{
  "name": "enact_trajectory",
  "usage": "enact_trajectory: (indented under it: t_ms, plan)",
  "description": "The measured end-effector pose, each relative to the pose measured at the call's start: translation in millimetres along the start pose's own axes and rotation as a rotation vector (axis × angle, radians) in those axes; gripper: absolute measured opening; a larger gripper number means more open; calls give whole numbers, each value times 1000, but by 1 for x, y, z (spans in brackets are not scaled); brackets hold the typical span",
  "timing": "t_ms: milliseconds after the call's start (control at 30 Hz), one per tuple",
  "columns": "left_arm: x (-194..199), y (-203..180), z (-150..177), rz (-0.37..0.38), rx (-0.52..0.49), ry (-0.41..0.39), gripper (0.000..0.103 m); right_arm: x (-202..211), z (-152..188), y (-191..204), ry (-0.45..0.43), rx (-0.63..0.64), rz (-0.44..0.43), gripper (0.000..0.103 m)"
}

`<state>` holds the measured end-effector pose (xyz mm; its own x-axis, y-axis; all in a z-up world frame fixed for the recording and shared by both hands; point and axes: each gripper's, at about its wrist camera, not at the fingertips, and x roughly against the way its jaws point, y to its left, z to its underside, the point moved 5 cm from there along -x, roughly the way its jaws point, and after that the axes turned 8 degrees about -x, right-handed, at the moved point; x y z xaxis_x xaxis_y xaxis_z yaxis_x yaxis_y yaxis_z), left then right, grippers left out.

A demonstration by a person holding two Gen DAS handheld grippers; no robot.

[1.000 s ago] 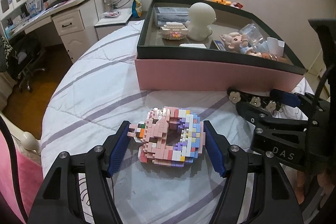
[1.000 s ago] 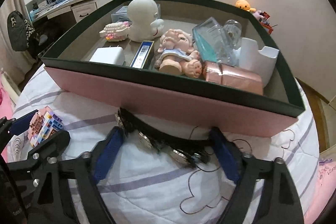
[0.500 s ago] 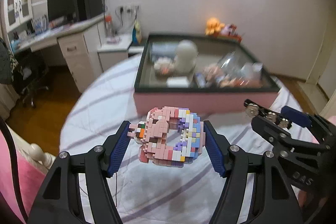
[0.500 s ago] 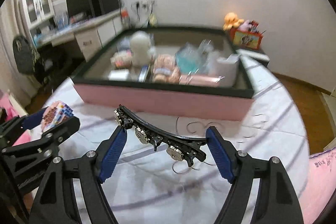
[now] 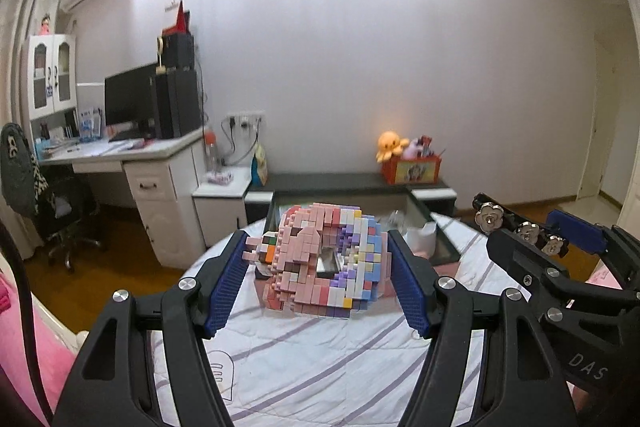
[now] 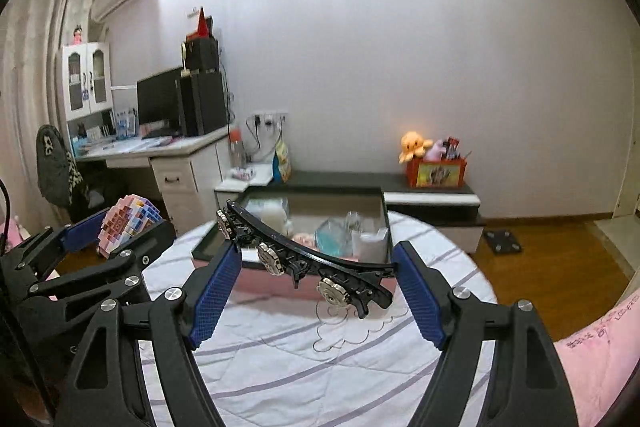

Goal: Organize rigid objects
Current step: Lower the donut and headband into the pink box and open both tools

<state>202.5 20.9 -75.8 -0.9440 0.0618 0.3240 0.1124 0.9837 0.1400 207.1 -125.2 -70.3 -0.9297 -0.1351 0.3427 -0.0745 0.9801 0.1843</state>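
My left gripper (image 5: 318, 277) is shut on a pastel brick-built ring (image 5: 324, 261), held in the air above the bed. My right gripper (image 6: 316, 281) is shut on a black hair clip (image 6: 304, 255) with metal flower studs, also lifted. In the left wrist view the right gripper (image 5: 560, 251) with the hair clip (image 5: 520, 229) shows at the right. The left gripper's fingers (image 6: 86, 231) with the brick ring (image 6: 130, 223) show at the left of the right wrist view. Beyond both lies the pink box (image 6: 276, 281) with a dark rim, partly hidden behind the held things.
The box holds a white figure (image 6: 276, 217), a doll (image 6: 304, 239), a clear bottle (image 6: 352, 223) and a white holder (image 6: 370, 243). It rests on the striped white quilt (image 6: 320, 355). A desk (image 5: 152, 163), a low cabinet (image 6: 432, 199) and wooden floor (image 6: 552, 259) lie beyond the bed.
Both grippers have risen off the quilt with their objects and tilted up toward level. The box now looks smaller and lower, and the far wall fills the views.
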Motion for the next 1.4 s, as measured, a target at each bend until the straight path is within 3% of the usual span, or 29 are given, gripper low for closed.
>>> enact_trajectory:
  t_ms: [433, 733, 933, 1033, 1100, 1267, 1400]
  plan:
    - [36, -1, -25, -28, -17, -128, 69, 45, -21, 5, -106, 12, -2, 79]
    - [-2, -7, -34, -42, -48, -118, 69, 24, -31, 2, -114, 13, 17, 79]
    - [-67, -12, -39, -14, -69, -50, 69, -20, -39, -8, -85, 21, 42, 80]
    - [-114, -15, -38, 16, -75, 23, 69, -55, -43, -15, -48, 16, 46, 80]
    - [-154, -16, -32, 71, -61, 112, 69, -84, -43, -21, -5, 4, 37, 80]
    - [-232, -19, 1, 119, -41, 310, 69, -160, -28, -38, 170, -63, -8, 80]
    - [-260, -24, 20, 107, -53, 381, 69, -214, -4, -52, 309, -121, -15, 80]
